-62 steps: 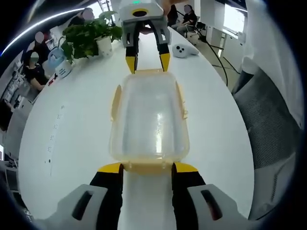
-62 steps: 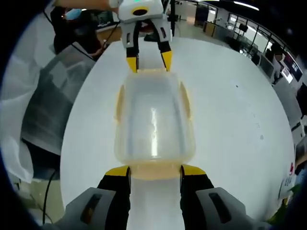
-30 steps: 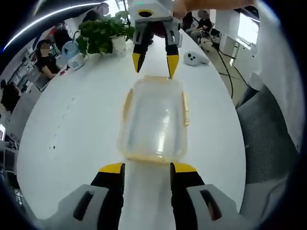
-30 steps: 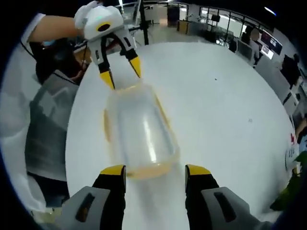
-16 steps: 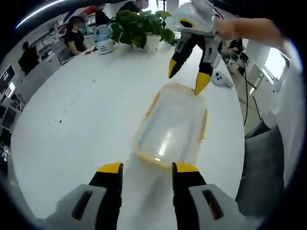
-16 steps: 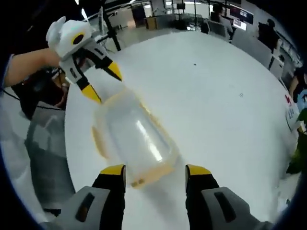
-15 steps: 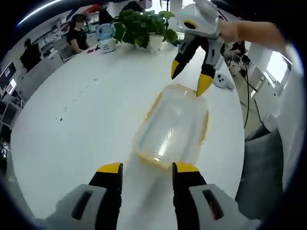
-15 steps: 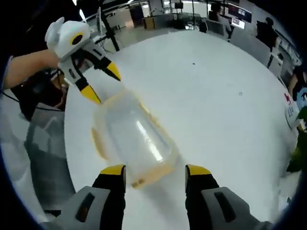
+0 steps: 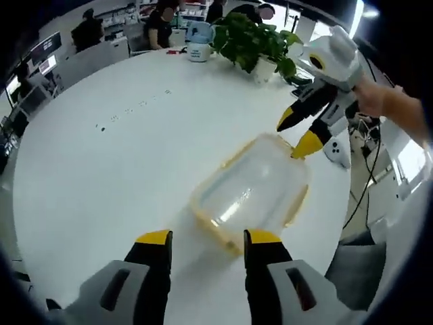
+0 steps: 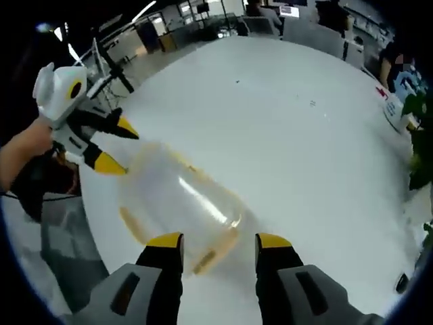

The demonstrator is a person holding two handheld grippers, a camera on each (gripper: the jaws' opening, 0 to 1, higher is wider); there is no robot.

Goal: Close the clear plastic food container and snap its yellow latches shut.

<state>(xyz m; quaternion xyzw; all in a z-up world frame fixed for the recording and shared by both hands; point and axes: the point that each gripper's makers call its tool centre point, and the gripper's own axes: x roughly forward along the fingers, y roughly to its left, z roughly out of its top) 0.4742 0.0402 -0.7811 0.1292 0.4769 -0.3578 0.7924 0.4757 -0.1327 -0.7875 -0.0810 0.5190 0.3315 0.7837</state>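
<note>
Container: your food container (image 9: 254,193) is lying on the desk (image 9: 101,169), lid on, near the desk's edge.
Left gripper: your left gripper (image 9: 203,238) is sitting just before one short end of the container, jaws apart on either side of that end.
Right gripper: your right gripper (image 9: 298,135) is hanging at the opposite short end, jaw tips just beside the rim.
Behind: a potted plant (image 9: 260,44) and a cup (image 9: 199,49) are standing well apart from the container, at the far side of the desk.

Open-plan office, large white table (image 9: 101,169), potted plant (image 9: 254,44), seated people (image 9: 162,20), monitors (image 9: 40,51)
</note>
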